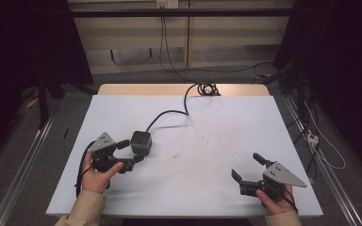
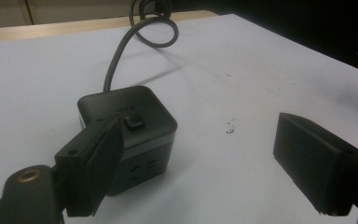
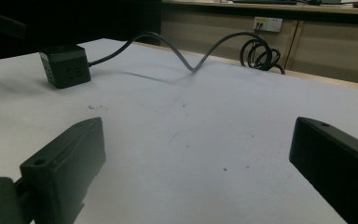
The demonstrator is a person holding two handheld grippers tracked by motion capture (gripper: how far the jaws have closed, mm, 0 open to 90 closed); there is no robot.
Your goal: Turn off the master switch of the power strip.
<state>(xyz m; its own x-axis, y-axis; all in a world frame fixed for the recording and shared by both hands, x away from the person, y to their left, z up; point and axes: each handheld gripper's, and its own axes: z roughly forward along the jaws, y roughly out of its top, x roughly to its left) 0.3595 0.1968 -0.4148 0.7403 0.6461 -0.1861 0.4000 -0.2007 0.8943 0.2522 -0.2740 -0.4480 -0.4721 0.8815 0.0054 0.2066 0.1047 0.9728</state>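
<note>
A dark grey cube-shaped power socket block (image 1: 141,141) of plastic sits on the white-topped counter (image 1: 207,155), left of the middle, with its thick dark cable (image 1: 167,113) curling away toward twelve o'clock and ending in a loose coil (image 1: 207,88) at the far edge. The left claw (image 1: 128,150), held in the person's left hand (image 1: 96,176), lies just at the block's seven o'clock with its jaws spread wide; in the left gripper view one jaw is right against the block's near face, though I cannot tell if it touches, and the other stands well clear over bare counter. The block's top carries a small square button (image 2: 134,122). The right claw (image 1: 247,168) is well apart, down at the counter's five o'clock corner in the right hand (image 1: 275,202), its jaws also wide and holding nothing, angled toward the block.
</note>
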